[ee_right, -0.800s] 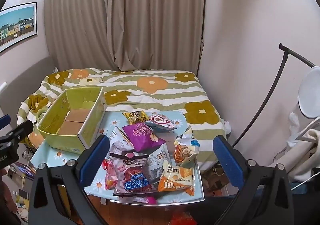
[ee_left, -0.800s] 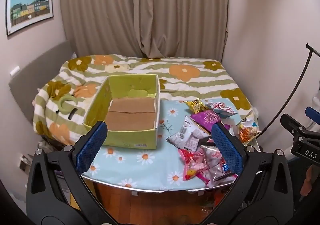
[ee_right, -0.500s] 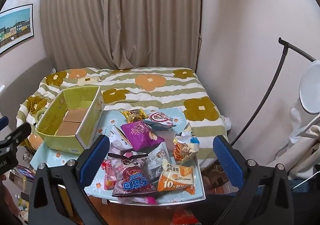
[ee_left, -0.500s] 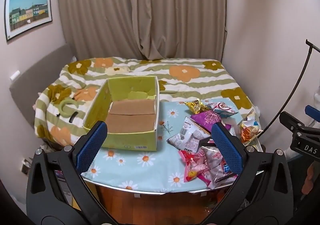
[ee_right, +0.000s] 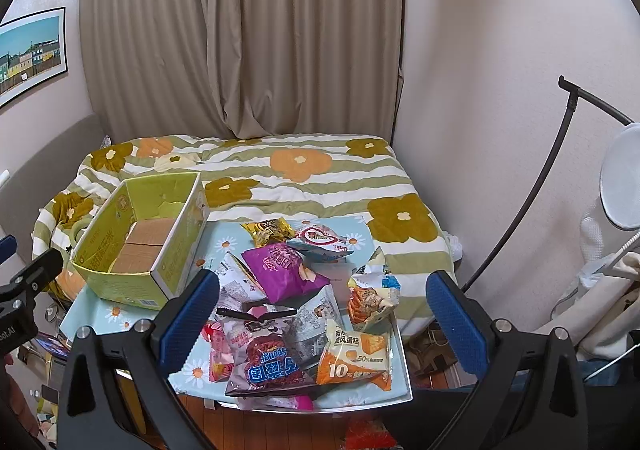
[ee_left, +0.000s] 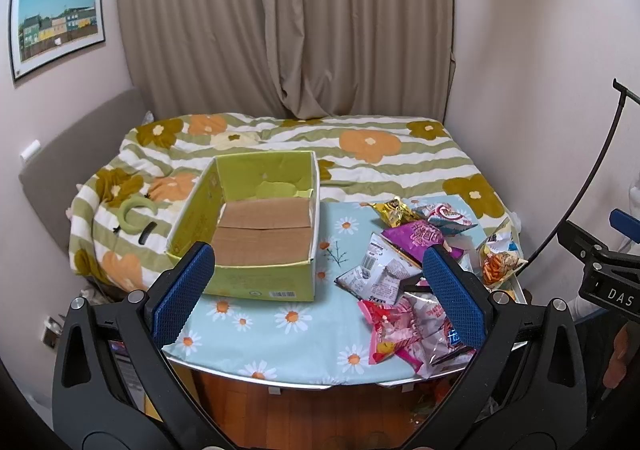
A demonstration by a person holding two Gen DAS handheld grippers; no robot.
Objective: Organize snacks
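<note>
On the tabletop [ee_left: 280, 334] before the bed [ee_left: 400, 165], the open box [ee_left: 256, 282] sat left of the heaped snack packets [ee_right: 288, 314].

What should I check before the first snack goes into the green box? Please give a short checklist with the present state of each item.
1. Left gripper open, nothing between the jaws: ok.
2. Right gripper open, nothing held: ok.
3. Green cardboard box upright, top open, no snacks inside: ok.
4. Snack packets lie outside the box, purple packet on top of the pile: ok.
5. Orange cake packet fully on the table: ok, but close to the front edge.
6. Packets sealed: cannot tell.
</note>
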